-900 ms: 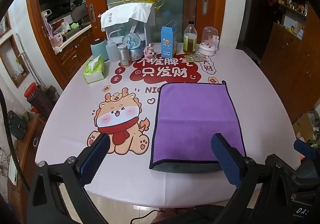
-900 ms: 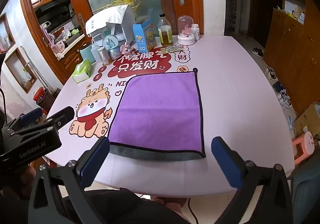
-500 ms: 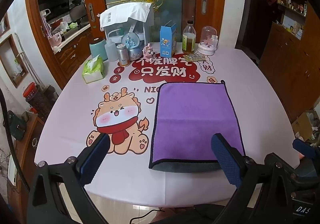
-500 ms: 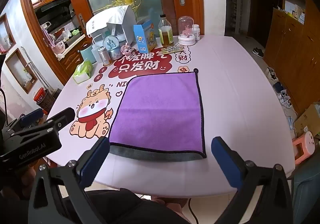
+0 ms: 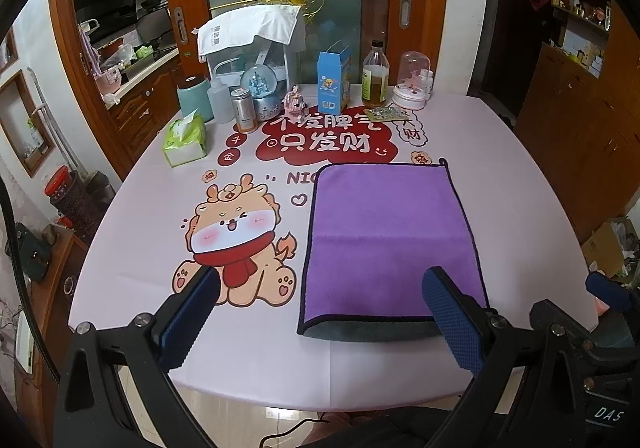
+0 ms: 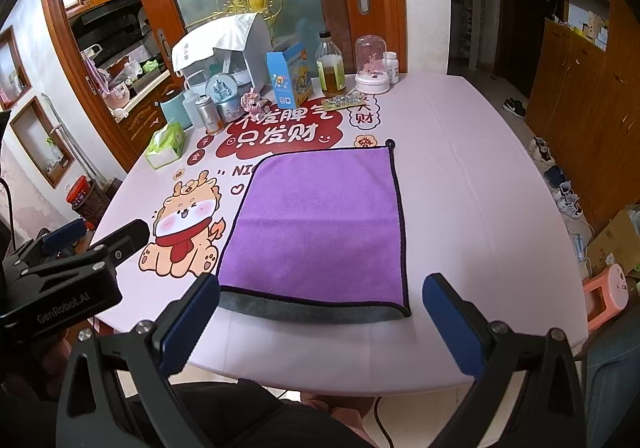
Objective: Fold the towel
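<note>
A purple towel (image 5: 384, 236) with a dark hem lies flat on the pink table (image 5: 256, 360), doubled over, its grey underside showing along the near edge; it also shows in the right wrist view (image 6: 320, 224). My left gripper (image 5: 320, 312) is open and empty, above the table's near edge, left of the towel's near-left corner. My right gripper (image 6: 320, 316) is open and empty, held above the towel's near edge. The left gripper's body (image 6: 64, 280) shows at the left of the right wrist view.
At the table's far side stand a green tissue pack (image 5: 184, 138), a metal can (image 5: 244, 110), a snow globe (image 5: 262, 88), a blue carton (image 5: 334, 78), an oil bottle (image 5: 375, 76) and a glass dome (image 5: 412, 80). A wooden cabinet (image 6: 580, 88) stands at the right.
Both grippers have stayed open and empty. The views have shifted only slightly; the towel has not moved.
</note>
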Demonstrator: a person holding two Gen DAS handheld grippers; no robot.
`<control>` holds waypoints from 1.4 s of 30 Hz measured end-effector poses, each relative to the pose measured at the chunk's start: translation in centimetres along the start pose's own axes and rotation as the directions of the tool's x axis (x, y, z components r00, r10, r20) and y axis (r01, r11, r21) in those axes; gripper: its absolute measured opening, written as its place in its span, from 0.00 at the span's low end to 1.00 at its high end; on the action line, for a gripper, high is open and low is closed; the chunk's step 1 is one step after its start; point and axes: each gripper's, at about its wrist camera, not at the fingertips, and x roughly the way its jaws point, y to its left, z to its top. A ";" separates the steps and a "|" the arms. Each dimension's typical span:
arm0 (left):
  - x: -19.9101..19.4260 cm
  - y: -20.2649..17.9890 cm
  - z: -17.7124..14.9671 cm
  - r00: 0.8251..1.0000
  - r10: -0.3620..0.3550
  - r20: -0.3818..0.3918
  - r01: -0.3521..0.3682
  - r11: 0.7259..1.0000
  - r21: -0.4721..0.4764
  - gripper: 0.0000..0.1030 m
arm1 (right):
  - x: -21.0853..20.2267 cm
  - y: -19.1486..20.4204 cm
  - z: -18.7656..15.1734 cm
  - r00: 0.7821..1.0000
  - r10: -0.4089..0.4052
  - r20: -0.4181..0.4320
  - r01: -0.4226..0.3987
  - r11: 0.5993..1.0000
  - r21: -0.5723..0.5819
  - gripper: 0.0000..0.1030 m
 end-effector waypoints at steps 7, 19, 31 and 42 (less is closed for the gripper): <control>-0.3 0.0 -0.3 1.000 0.003 -0.003 -0.003 1.000 0.003 0.98 | 0.5 -0.3 -0.3 1.000 0.001 0.006 -0.001 1.000 0.001 0.99; -0.5 0.6 -1.5 0.999 0.008 -0.032 -0.008 1.000 0.012 0.98 | -0.8 -0.2 0.2 1.000 0.000 0.002 0.000 1.000 -0.001 0.99; -0.2 0.6 -1.6 0.999 -0.002 -0.052 0.003 1.000 0.006 0.98 | -0.5 0.3 -0.9 1.000 -0.005 0.011 0.005 1.000 -0.028 0.99; 0.5 0.5 -1.5 0.994 -0.061 -0.087 0.063 0.998 0.014 0.98 | -1.0 -1.3 -0.3 0.998 -0.016 0.053 0.017 1.000 -0.002 0.99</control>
